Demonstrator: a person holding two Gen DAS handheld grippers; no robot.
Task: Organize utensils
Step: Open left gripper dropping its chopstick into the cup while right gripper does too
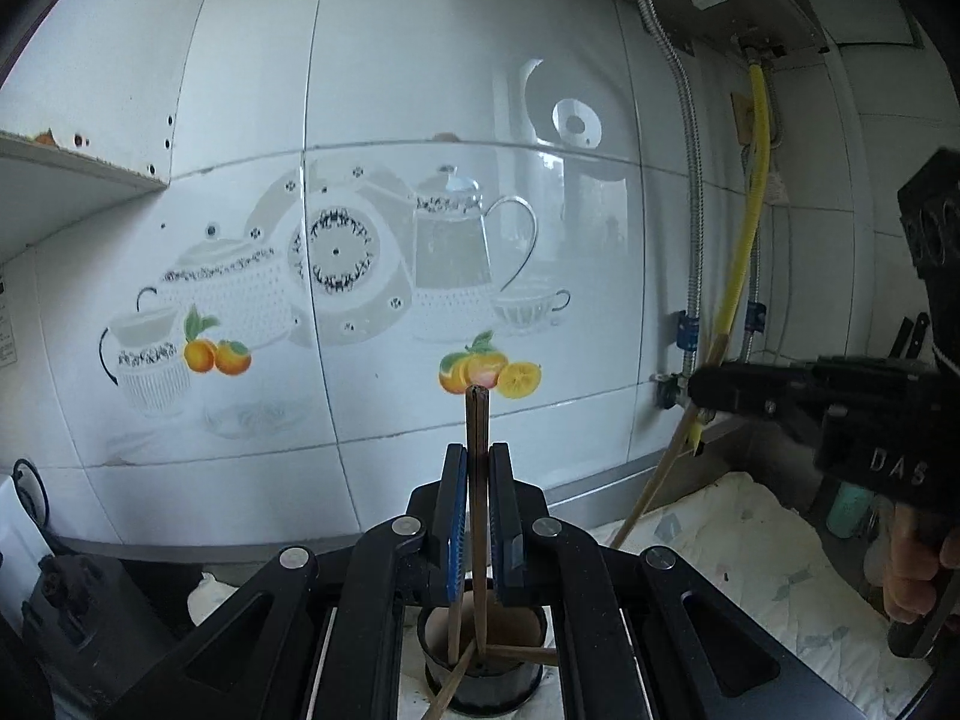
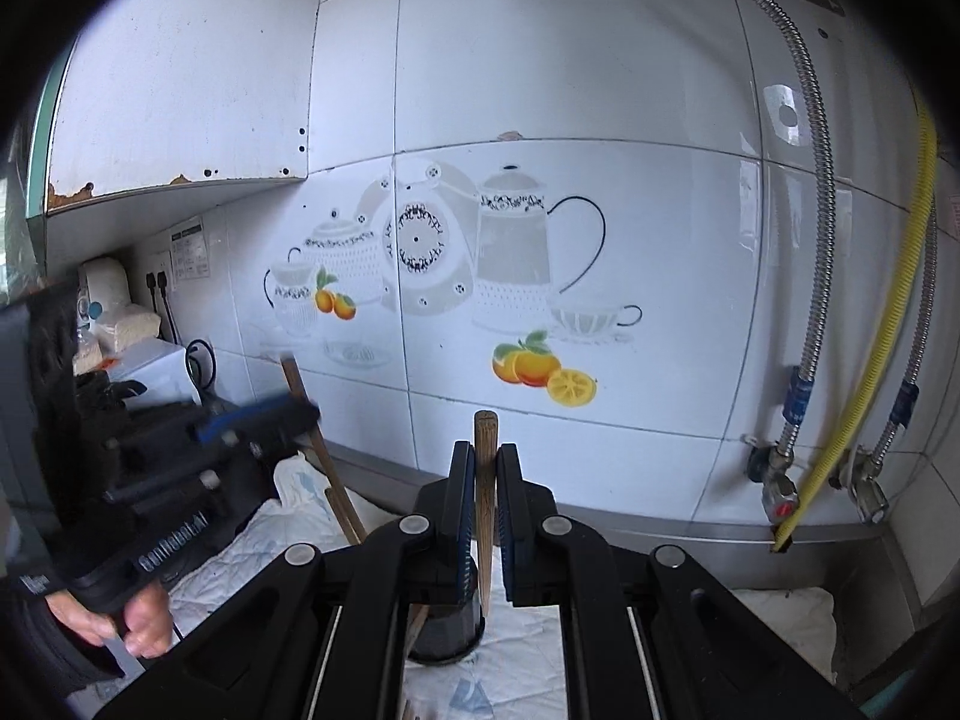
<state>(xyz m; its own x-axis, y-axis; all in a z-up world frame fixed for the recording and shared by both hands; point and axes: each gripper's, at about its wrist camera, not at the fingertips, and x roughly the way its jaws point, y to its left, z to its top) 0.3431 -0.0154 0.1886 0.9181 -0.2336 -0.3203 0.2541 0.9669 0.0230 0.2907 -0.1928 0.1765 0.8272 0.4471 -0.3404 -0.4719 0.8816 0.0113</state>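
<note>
Wooden chopstick (image 1: 478, 480), dark brown and square-ended, clamped upright in the left hand-held gripper (image 1: 478, 516). Right hand-held gripper (image 2: 485, 516) clamped on a paler chopstick (image 2: 485, 480). Round dark cup (image 1: 483, 654) below on the cloth-covered counter (image 1: 750, 552) holds more chopsticks.

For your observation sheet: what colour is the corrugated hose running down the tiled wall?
Yellow. The corrugated hose shows best in the right wrist view, beside silver braided pipes.
</note>
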